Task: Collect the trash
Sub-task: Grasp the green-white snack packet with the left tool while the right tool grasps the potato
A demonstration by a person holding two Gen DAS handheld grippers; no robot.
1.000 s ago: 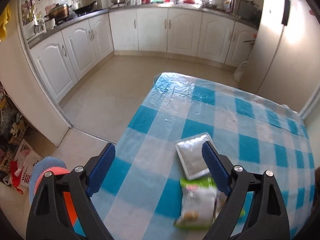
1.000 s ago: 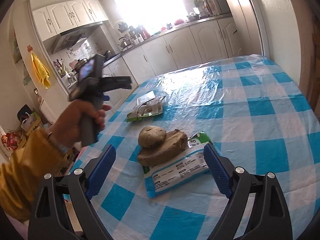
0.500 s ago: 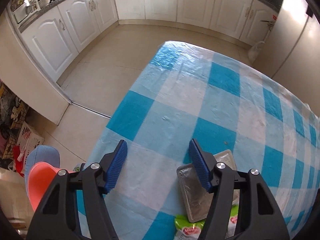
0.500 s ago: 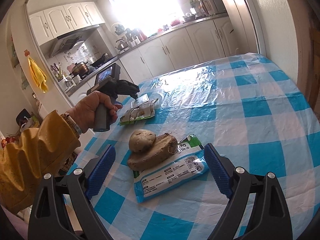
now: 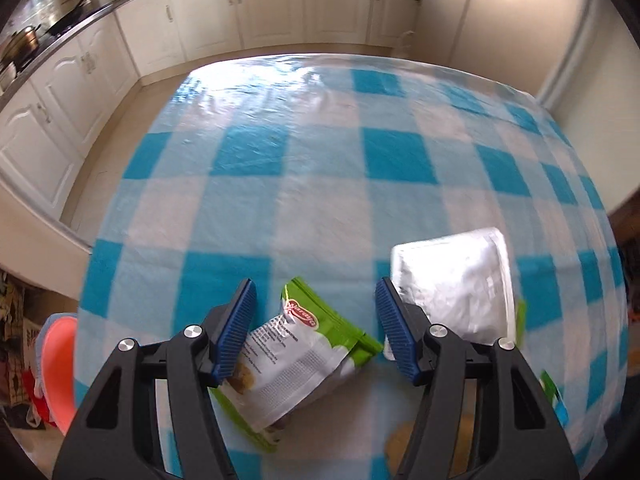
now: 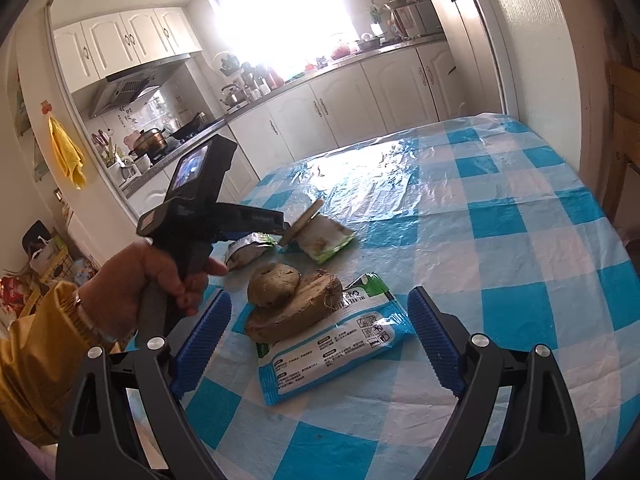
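- Left gripper: tilted further down than a second ago, now over the green wrapper; jaws narrower than before, still apart, wrapper between them, pads not pressing.
- Silver pouch: previously between the pads, now right of the right pad, flat on the table.
- Right gripper: unmoved, jaws wide apart, nothing gripped.
- Blue packet: on table between right pads, two brown lumps on its far end.

Left wrist view looking steeply down, close over green snack wrapper at 6 o'clock, right wrist view lower-angled across checked tablecloth toward kitchen counter at 12 o'clock, both sharing wrapper and cloth
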